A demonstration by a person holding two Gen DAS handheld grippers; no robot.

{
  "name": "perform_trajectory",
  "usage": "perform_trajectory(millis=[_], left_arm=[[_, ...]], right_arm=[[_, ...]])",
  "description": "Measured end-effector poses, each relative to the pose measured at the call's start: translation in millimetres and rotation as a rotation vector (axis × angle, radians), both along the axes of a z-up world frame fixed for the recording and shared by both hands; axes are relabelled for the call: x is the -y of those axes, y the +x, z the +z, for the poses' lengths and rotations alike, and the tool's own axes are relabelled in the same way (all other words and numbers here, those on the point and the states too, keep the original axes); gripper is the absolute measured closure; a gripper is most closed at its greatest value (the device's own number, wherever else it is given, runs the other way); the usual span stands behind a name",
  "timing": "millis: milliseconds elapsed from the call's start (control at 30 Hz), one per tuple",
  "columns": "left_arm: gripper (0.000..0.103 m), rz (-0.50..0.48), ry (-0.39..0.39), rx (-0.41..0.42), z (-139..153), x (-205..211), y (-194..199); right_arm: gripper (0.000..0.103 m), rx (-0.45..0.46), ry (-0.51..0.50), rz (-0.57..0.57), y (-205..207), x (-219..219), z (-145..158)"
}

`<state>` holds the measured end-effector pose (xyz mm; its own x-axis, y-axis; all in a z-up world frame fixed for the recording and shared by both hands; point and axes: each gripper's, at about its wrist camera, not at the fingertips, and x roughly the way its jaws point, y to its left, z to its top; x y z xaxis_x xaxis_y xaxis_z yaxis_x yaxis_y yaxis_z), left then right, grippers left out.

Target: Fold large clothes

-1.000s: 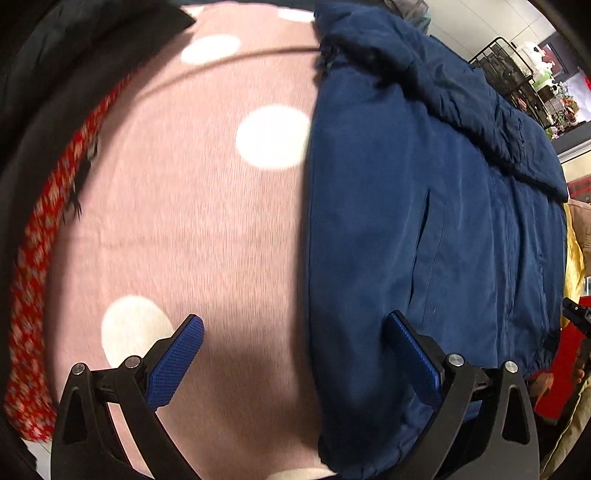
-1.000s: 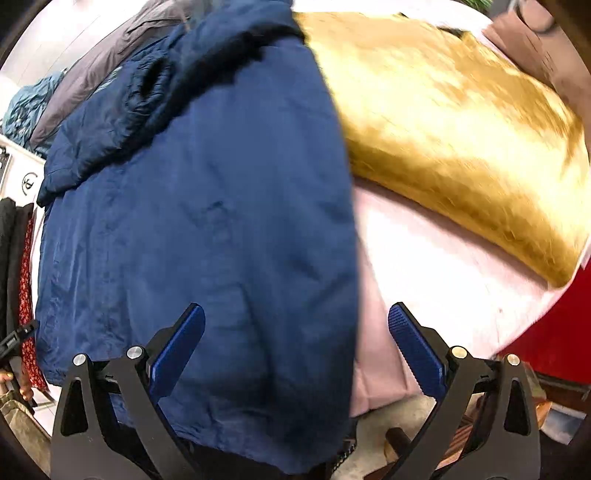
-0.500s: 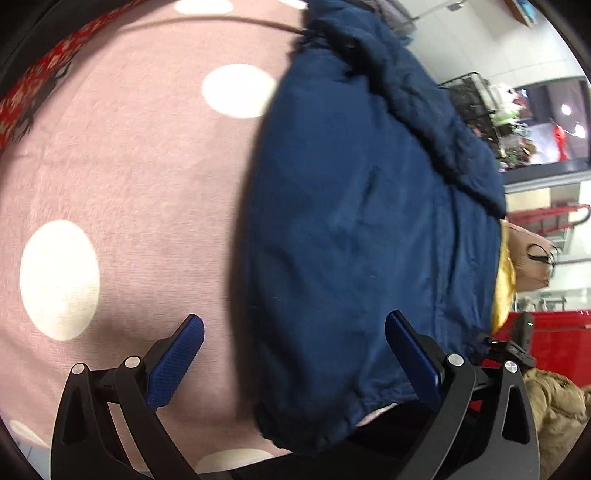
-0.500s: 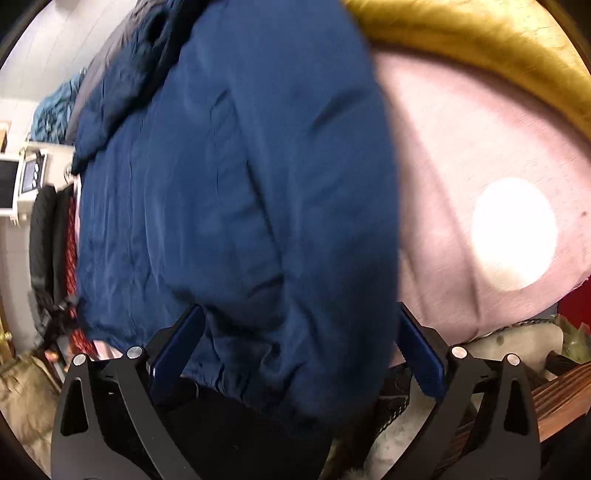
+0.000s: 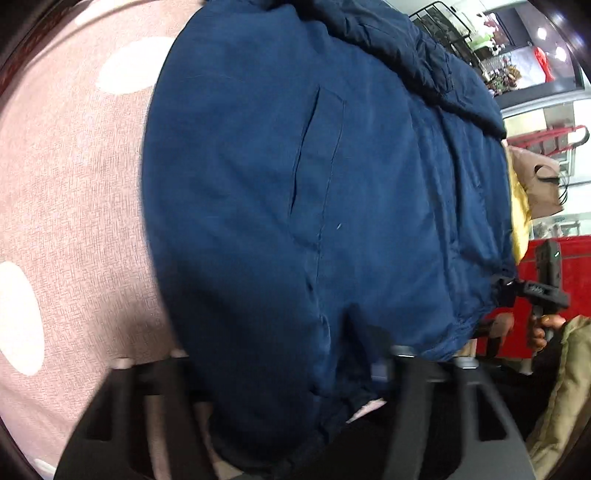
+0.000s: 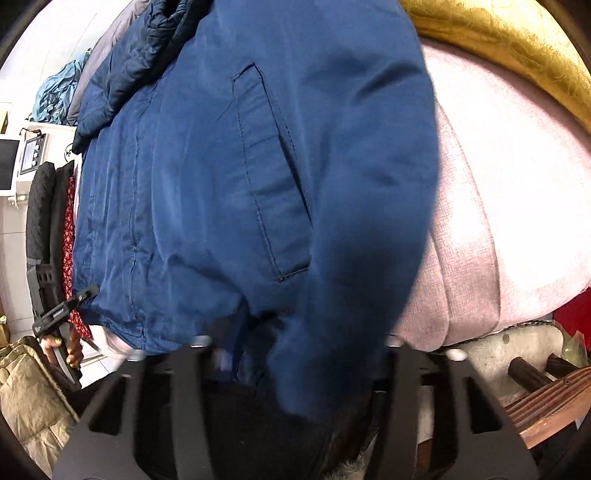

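A navy blue padded jacket (image 5: 295, 184) (image 6: 221, 184) lies flat on a pink blanket with white dots (image 5: 74, 203) (image 6: 498, 203). Its slit pockets face up and its hood is bunched at the far end. My left gripper (image 5: 280, 365) is at the near hem by one corner. Its jaws are closing and the hem puckers between them. At the other near corner my right gripper (image 6: 299, 354) is closing too, with hem fabric bunched between its blurred fingers. Cloth hides both sets of pads. Each wrist view also shows the other gripper (image 5: 546, 291) (image 6: 59, 314), held in a hand.
A gold blanket (image 6: 517, 48) lies beyond the jacket's right side. Black (image 6: 40, 221) and red patterned (image 6: 68, 229) garments lie along its left side. A wire rack (image 5: 443, 22) and a white appliance (image 6: 22, 158) stand further off. Dark wooden furniture (image 6: 546, 398) sits below the bed edge.
Both grippers came down to the jacket's near hem and their jaws narrowed from wide open onto the fabric. The left one also shifted right, over the jacket.
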<state>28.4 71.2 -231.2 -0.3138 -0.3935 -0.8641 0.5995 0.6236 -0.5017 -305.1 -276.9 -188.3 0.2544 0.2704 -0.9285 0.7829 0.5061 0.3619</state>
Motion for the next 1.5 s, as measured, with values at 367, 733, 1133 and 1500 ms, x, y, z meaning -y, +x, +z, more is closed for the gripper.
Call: perform_trajectory(millis=[367, 733, 1133, 1500], left_arm=[[0.082, -0.085, -0.078, 0.008, 50, -31, -7], [0.082, 0.061, 0.045, -0.164, 12, -95, -27], [0.083, 0.14, -0.093, -0.021, 72, -8, 76], [0.083, 0.237, -0.217, 0.15, 131, 100, 203]], right_arm=[[0.079, 0.038, -0.006, 0.077, -6, -28, 26], [0.08, -0.025, 0.159, 0.047, -43, -60, 4], [0.082, 0.211, 0.031, 0.042, 46, 41, 62], [0.083, 0.464, 0.008, -0.191, 137, 186, 127]])
